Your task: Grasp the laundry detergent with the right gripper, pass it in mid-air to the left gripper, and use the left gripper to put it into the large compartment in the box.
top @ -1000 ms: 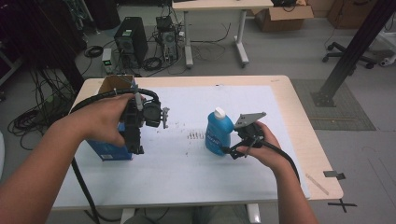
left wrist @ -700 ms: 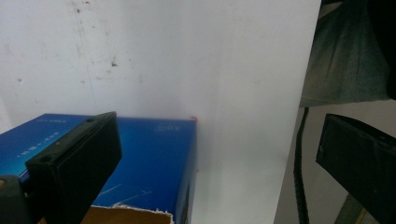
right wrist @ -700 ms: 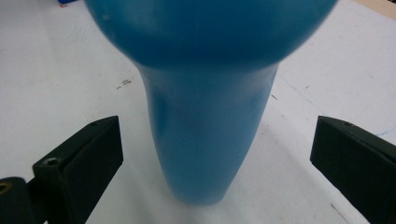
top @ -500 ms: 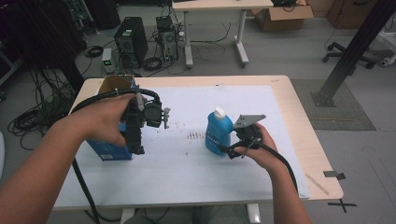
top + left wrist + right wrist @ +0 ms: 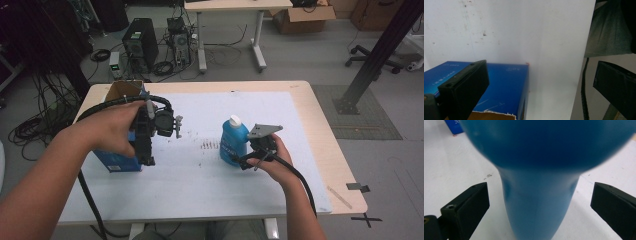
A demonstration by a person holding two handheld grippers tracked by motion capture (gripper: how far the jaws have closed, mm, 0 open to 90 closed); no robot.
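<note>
Your right tongs (image 5: 539, 205) stand open around the blue bottle (image 5: 233, 141), not yet gripping. Your left tongs (image 5: 536, 85), also open, hover above the blue box (image 5: 120, 161) at nine o'clock.

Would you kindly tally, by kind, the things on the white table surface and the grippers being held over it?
Blue bottle: 1
Blue cardboard box: 1
Hand-held grippers, left hand-held gripper and right hand-held gripper: 2
Total: 4
</note>
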